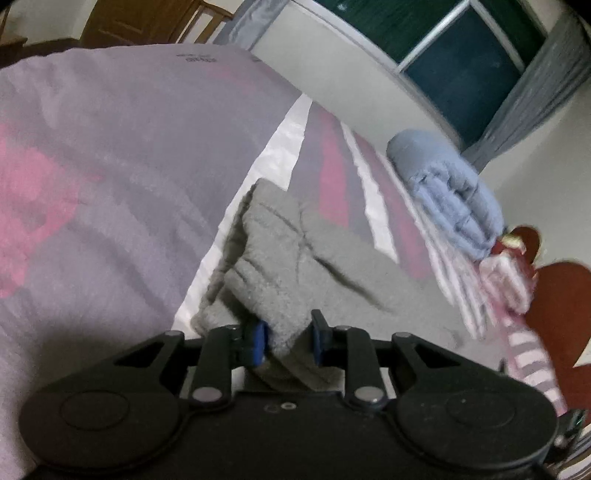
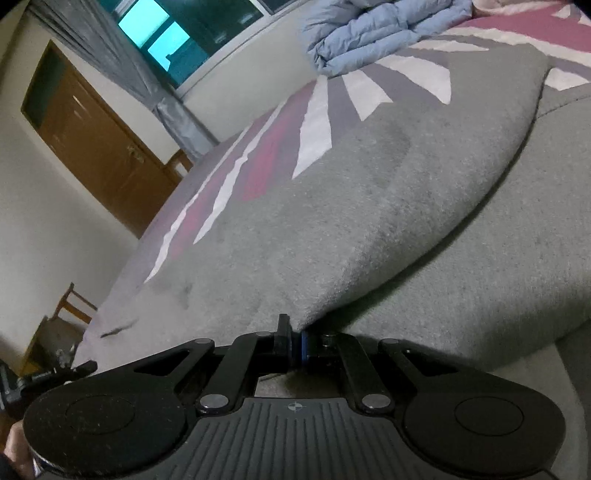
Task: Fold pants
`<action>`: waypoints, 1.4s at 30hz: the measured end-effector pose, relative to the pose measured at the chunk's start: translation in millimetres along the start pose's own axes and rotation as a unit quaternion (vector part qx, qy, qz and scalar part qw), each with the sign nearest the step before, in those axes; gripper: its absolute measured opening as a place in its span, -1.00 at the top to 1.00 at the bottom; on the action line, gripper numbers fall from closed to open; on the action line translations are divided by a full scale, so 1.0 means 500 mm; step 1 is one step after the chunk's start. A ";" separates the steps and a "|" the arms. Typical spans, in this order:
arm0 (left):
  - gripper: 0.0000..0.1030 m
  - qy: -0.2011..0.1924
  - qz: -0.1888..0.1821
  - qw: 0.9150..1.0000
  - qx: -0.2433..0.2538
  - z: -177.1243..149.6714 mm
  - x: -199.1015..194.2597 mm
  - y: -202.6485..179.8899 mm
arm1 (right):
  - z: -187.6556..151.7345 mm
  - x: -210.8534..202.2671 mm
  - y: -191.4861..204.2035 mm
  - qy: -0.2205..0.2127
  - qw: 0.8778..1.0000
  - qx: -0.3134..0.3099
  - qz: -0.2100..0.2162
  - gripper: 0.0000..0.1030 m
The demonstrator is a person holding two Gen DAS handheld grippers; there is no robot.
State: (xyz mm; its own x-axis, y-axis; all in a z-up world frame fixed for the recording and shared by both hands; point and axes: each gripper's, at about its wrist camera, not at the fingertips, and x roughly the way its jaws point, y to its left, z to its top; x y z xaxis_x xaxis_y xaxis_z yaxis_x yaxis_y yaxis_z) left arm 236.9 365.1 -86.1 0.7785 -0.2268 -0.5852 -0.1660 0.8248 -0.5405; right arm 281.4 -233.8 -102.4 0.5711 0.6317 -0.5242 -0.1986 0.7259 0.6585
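Note:
Grey fleece pants [image 1: 291, 258] lie on a bed with a striped pink, grey and white cover [image 1: 332, 173]. My left gripper [image 1: 289, 341] is shut on a bunched, thick fold of the pants, the blue pads pressing the cloth from both sides. In the right wrist view the grey pants [image 2: 332, 206] fill most of the picture, one layer lifted over another. My right gripper [image 2: 296, 345] is shut on the edge of that upper layer, its pads nearly touching with thin cloth pinched between them.
A folded light blue quilt [image 1: 450, 192] [image 2: 373, 29] sits further along the bed. A pale purple pillow or blanket [image 1: 110, 166] bulks up on the left. A brown wooden door [image 2: 99, 136], a window with grey curtains [image 2: 173, 40] and a wooden chair [image 2: 62, 314] stand beyond the bed.

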 end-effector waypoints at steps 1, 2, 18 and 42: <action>0.62 0.001 0.006 1.000 0.007 -0.006 -0.001 -0.005 | 0.013 0.005 0.012 0.009 1.000 0.005 0.000 0.92; 0.61 -0.001 0.010 1.000 0.009 -0.008 -0.010 -0.013 | 0.019 -0.001 0.012 0.014 1.000 0.005 0.003 0.91; -0.58 -0.006 0.200 0.967 0.155 -0.118 0.041 -0.296 | 0.247 -0.026 0.026 -0.069 0.980 -0.061 -0.178 0.34; -0.89 -0.074 0.182 0.976 0.095 -0.201 0.055 -0.247 | 0.198 -0.170 -0.039 -0.099 0.965 -0.125 -0.208 -0.41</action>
State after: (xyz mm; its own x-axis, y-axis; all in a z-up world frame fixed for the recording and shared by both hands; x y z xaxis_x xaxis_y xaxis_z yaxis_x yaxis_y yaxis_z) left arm 217.9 204.9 -96.4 0.7703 0.1641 -0.6162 -0.3430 0.9213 -0.1834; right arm 315.8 -328.6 -17.1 0.7794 0.2241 -0.5850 -0.0902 0.9642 0.2492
